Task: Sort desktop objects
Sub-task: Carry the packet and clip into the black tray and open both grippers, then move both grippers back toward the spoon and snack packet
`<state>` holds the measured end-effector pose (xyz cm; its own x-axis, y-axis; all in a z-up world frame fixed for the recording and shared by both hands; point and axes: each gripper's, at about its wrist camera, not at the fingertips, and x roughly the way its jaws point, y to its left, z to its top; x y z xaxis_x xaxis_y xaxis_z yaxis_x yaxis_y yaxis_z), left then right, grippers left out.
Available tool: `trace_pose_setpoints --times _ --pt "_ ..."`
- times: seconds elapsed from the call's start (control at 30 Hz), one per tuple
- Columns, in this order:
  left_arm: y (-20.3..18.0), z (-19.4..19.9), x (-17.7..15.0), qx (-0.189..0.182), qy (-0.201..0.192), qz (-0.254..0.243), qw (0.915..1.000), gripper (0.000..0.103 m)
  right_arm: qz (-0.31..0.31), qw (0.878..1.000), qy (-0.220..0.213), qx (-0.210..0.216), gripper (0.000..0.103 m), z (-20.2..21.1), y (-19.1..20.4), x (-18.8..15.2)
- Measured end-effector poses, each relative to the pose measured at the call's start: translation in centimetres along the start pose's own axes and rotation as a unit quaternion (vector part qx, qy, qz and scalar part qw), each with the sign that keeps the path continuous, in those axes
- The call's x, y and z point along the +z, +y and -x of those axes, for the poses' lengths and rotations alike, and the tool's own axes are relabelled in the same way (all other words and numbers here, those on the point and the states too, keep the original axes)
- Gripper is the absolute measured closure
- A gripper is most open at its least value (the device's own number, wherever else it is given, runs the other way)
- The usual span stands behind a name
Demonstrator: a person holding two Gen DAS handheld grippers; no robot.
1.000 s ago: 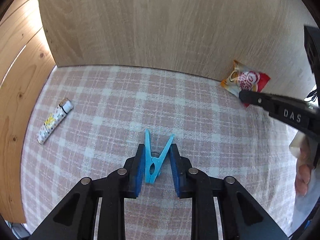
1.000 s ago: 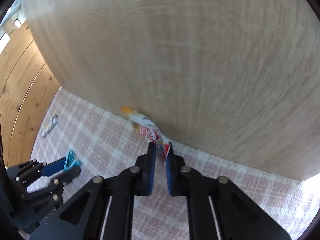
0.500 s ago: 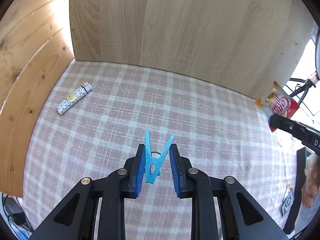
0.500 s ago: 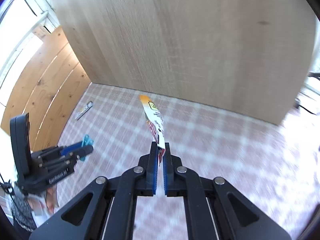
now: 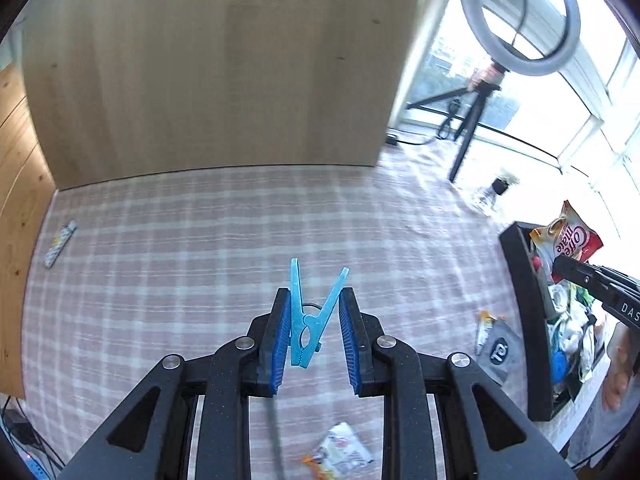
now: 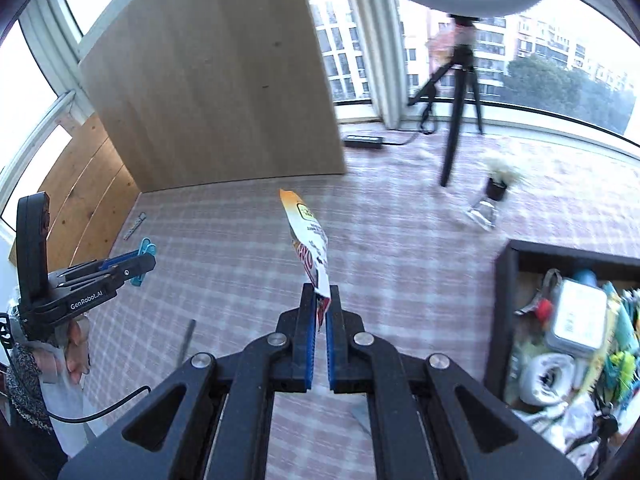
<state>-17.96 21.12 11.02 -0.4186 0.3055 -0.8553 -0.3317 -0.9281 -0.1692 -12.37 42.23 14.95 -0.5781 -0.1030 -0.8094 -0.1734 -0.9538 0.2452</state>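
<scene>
A pink and white checked cloth (image 5: 200, 248) covers the table, with a tall light wood board (image 5: 208, 64) standing at its far edge and big bright windows past it.

The left gripper (image 5: 314, 332) holds a blue plastic clothespin (image 5: 310, 316) above the cloth. Its blue pads (image 5: 280, 344) squeeze the peg's handle end, so the peg's two tips spread apart in a V. In the right wrist view this gripper (image 6: 138, 266) shows from the side, and white letters on its black arm read "GenRobot.AI". A hand (image 6: 76, 344) holds it from below.

The right gripper (image 6: 320, 320) has its jaws closed tight on the bottom edge of a small snack packet (image 6: 308, 240). The packet stands up from the pads, white and orange with red letters. From the left wrist view the packet (image 5: 572, 236) reads "Coffee mate", and it hangs over a black box (image 5: 528, 320) at the cloth's right side. The right gripper's arm (image 5: 600, 284) there shows the letters "DAS".

The black box (image 6: 500, 320) is full of small things: a clear lidded tub (image 6: 576, 320), a roll of white stuff and bits in green and blue.

On the cloth just left of the box lies a grey sachet (image 5: 498, 348) with a round black mark. Another small wrapper (image 5: 340, 452) lies near the bottom edge of the left view. Far from the box, near the left wood wall, lies a lighter (image 5: 60, 244) with a printed pattern.

Past the board stands a ring light (image 5: 520, 20) on a black tripod (image 5: 468, 136), and near its feet a little plant pot (image 6: 498, 184).
</scene>
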Motion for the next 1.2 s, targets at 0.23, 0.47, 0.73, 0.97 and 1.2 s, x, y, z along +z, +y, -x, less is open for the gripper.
trace_pose_setpoints --times 0.23,0.47,0.73,0.97,1.2 --pt "-14.9 -0.8 0.3 -0.080 0.014 -0.073 0.9940 0.080 -0.079 0.992 -0.015 -0.094 0.099 6.6 -12.2 -4.2" --pt "-27.7 -2.9 -1.0 -0.137 0.040 -0.146 0.9790 0.080 -0.162 0.975 -0.019 -0.149 0.099 11.5 -22.5 -8.5" --pt "-36.5 -3.1 -2.7 -0.162 0.049 -0.196 0.9659 0.080 -0.207 0.962 -0.026 -0.176 0.099 14.2 -27.8 -11.3" --pt "-40.1 -3.0 -4.2 -0.176 0.055 -0.209 0.9603 0.080 -0.221 0.957 -0.025 -0.187 0.098 14.8 -29.0 -12.1" --pt "-39.4 -1.0 -4.3 -0.157 0.020 -0.218 0.9629 0.043 -0.223 0.951 -0.031 -0.211 0.057 15.6 -28.4 -12.2"
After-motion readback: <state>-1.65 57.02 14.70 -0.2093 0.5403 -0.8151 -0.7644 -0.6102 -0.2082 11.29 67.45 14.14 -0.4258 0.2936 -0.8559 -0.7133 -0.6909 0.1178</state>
